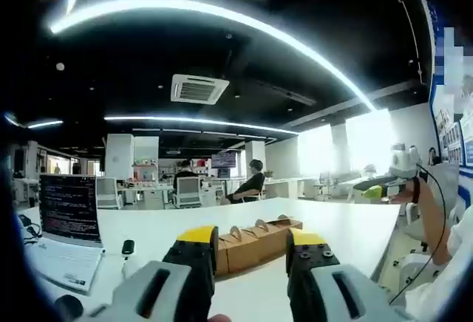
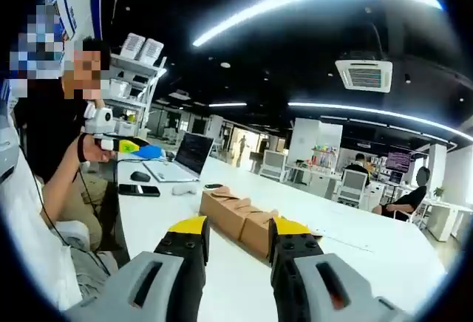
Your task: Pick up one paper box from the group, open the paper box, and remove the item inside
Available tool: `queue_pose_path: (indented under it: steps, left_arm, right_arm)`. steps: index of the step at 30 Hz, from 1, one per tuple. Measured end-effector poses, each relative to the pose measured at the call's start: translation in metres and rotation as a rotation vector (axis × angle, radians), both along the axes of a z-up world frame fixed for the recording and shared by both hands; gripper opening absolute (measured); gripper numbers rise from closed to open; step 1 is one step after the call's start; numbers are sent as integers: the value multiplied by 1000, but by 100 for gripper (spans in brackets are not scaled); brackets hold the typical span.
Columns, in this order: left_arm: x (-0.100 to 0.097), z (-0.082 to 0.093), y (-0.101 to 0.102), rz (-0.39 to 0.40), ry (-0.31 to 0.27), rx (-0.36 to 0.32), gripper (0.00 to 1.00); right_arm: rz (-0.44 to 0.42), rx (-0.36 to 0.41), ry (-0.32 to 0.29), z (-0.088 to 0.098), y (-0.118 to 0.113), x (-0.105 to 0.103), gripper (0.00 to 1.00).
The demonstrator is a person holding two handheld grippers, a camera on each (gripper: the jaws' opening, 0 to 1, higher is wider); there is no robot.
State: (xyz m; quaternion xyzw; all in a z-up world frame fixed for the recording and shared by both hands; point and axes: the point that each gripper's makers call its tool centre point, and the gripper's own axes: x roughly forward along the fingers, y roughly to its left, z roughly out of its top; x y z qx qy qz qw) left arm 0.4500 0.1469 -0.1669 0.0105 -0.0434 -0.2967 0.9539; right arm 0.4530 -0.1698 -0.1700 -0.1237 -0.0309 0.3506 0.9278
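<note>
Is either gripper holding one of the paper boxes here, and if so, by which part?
Nothing is held. The left gripper and right gripper are both open, short of the row of paper boxes on the white table.

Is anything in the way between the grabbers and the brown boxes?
Nothing visible is. The row of paper boxes lies on the white table straight ahead of the left gripper and the right gripper, both open, with only bare tabletop between.

Handheld grippers, grey and black with yellow tips

The left gripper (image 1: 251,252) and right gripper (image 2: 235,241) each have pale grey slotted bodies, black jaws capped in yellow, small screws on the black blocks.
</note>
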Motion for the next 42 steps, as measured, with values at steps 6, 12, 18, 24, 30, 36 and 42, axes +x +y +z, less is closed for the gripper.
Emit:
queue_pose_path:
  steps: [6,12,18,24,30,36,42]
  left_arm:
    - [1,-1,1,3,2,4,38]
    - [2,-1,2,7,1,3,38]
    - [0,0,1,4,-3,4,37]
    - [1,-2,1,8,0,10,37]
    - [0,-1,-2,6,-11,25,33]
    - [8,1,19,142,-50,94,33]
    - [0,11,17,94,-72,35,34]
  right_arm:
    - [1,0,1,-1,0,0,33]
    - [4,-4,3,-2,1,1,32]
    - [5,-6,6,-3,2,2,32]
    - [8,-8,-2,-1,2,-1,32]
    - [3,-6,-4,1,0,0,32]
    - [7,-14,1,-2,2,0,32]
    - [12,-14,-7,1,4,-2,32]
